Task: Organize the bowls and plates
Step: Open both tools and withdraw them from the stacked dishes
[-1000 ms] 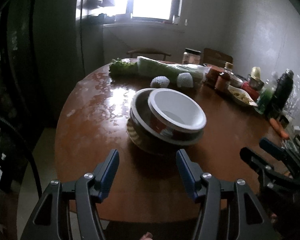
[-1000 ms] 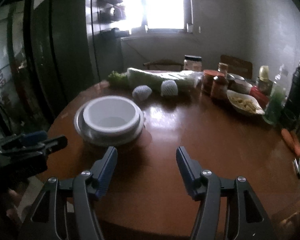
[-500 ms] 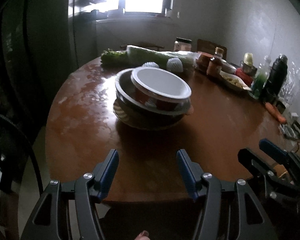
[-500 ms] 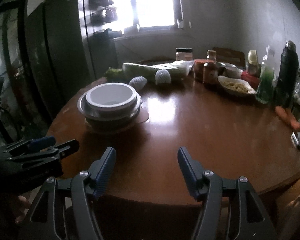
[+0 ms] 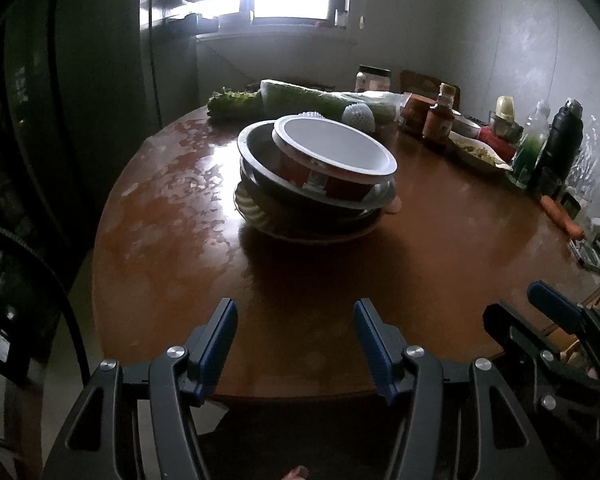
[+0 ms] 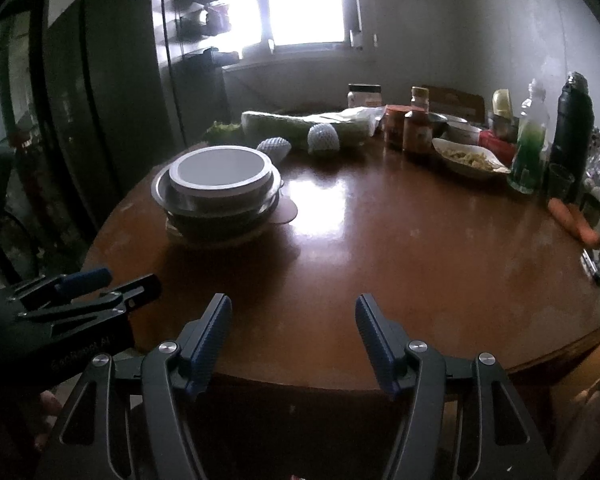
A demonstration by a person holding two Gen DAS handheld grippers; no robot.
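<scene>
Both grippers empty, jaws spread: left gripper [image 5: 294, 344], right gripper [image 6: 292, 340]. Bowl stack [image 5: 316, 176] sits mid-table [image 6: 380, 248], dead ahead of left, off to right's left side. Left is nearer.

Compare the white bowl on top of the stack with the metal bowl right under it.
The white bowl is narrower, white inside with a red printed outside; the metal bowl is wider, grey and shiny. The white bowl sits off-centre inside the metal bowl, which rests on further dishes. Both are round, upright and look empty.
</scene>
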